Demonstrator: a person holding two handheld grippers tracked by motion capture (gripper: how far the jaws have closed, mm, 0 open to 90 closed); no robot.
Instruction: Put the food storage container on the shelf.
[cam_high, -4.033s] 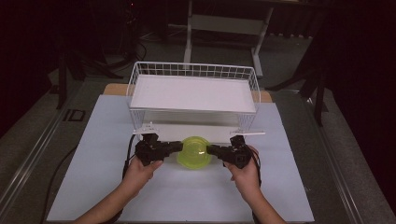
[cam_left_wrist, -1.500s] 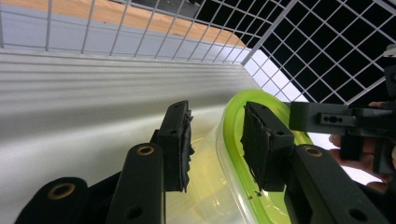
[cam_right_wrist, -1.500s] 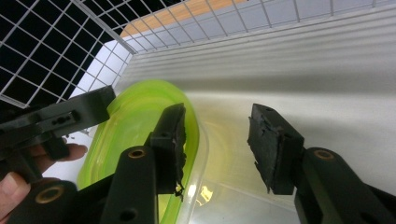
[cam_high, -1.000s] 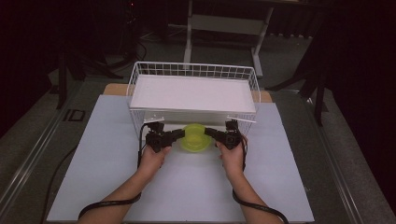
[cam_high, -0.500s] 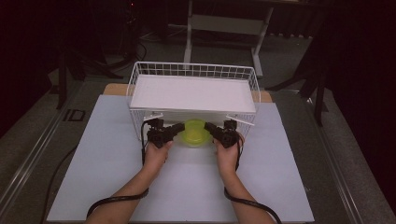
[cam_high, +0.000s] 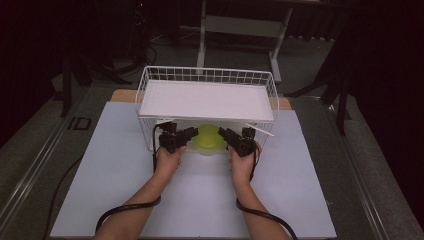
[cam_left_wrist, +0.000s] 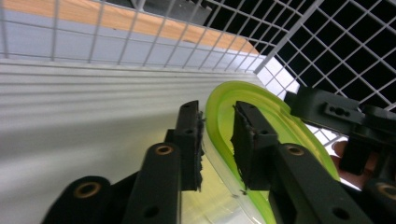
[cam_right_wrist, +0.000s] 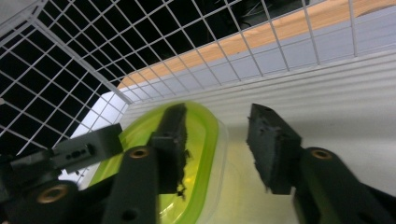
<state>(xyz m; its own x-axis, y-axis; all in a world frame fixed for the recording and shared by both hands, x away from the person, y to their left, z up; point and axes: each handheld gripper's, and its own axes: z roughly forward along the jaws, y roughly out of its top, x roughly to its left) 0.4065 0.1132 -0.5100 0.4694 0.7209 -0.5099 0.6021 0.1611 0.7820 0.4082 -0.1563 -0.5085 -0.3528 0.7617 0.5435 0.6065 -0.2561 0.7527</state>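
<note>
A clear container with a yellow-green lid (cam_high: 210, 136) sits under the white board (cam_high: 207, 100) of a white wire basket (cam_high: 207, 75), at its open front. My left gripper (cam_high: 192, 134) is at its left end. In the left gripper view the jaws (cam_left_wrist: 217, 140) are shut on the lid's rim (cam_left_wrist: 280, 126). On the other end is my right gripper (cam_high: 226, 135). In the right gripper view its jaws (cam_right_wrist: 219, 140) stand wide apart, astride the rim (cam_right_wrist: 201, 121), one over the lid and one outside the wall.
The basket stands at the back of a pale mat (cam_high: 125, 165) on the table. A white ribbed board (cam_left_wrist: 70, 107) and wire mesh (cam_left_wrist: 327, 46) hem in both grippers. A thin white strip (cam_high: 260, 129) juts out at the basket's right front corner. Cables trail toward the near edge.
Both hands carried the container forward from the middle of the mat into the basket's front opening. The right gripper's jaws now stand apart.
</note>
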